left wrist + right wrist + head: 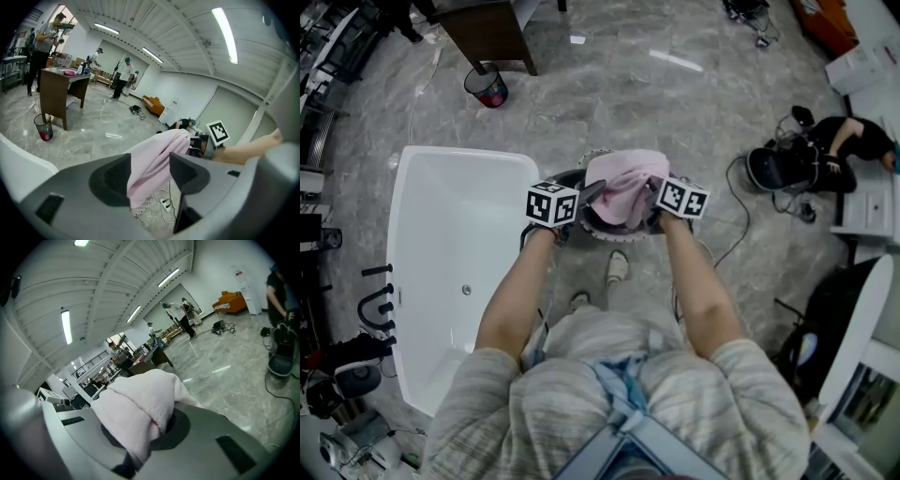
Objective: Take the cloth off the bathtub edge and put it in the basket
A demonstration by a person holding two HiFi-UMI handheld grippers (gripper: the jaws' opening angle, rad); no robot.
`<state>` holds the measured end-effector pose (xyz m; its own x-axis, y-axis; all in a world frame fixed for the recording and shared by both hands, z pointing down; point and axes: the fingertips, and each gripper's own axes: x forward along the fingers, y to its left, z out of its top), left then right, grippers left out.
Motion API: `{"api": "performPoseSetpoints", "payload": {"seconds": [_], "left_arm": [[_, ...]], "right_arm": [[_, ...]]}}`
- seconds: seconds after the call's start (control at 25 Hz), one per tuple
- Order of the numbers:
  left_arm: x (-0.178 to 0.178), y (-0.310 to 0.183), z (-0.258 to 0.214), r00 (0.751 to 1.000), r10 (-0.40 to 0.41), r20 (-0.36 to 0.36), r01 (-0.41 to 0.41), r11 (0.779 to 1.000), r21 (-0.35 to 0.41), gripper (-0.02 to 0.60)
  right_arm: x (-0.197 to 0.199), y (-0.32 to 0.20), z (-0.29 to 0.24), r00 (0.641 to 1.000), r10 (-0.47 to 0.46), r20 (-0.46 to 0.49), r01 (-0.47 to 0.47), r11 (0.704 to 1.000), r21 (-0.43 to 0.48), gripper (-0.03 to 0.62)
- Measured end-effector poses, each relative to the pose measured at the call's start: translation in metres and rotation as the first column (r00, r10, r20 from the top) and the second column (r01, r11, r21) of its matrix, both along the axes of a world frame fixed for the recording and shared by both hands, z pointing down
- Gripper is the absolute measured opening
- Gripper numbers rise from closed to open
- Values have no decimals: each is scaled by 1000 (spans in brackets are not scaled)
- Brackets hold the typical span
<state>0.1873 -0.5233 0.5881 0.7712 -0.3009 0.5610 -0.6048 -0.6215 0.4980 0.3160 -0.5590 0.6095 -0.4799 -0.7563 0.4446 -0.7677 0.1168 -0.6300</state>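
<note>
A pink cloth [623, 190] hangs bunched over a dark round basket [598, 231], which stands on the floor by the white bathtub [405, 216]. My right gripper [652, 193] is shut on the cloth's top; in the right gripper view the cloth [136, 411] bulges out of the closed right gripper [151, 427]. My left gripper [591, 195] is at the cloth's left side. In the left gripper view the cloth [157, 152] drapes down between the parted jaws of the left gripper [150, 164], with floor showing beside it; the right gripper [206, 143] holds its far end.
A small bin [486, 86] and a wooden desk [487, 33] stand beyond the tub. Black tap fittings [380, 300] line the tub's left side. A person [848, 141] sits on the floor at right, by cables [736, 234] and gear. My feet [617, 267] are just behind the basket.
</note>
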Motion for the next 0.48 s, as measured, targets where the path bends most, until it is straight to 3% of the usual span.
{"api": "performPoseSetpoints", "payload": {"seconds": [0.24, 0.48], "left_arm": [[-1, -6, 19, 1000, -8, 15, 8, 1000, -18, 247], [8, 8, 43, 999, 28, 28, -27, 999, -48, 247]], "right_arm": [[14, 5, 52, 997, -12, -70, 6, 996, -86, 25], [44, 35, 121, 994, 27, -109, -49, 978, -203, 25]]}}
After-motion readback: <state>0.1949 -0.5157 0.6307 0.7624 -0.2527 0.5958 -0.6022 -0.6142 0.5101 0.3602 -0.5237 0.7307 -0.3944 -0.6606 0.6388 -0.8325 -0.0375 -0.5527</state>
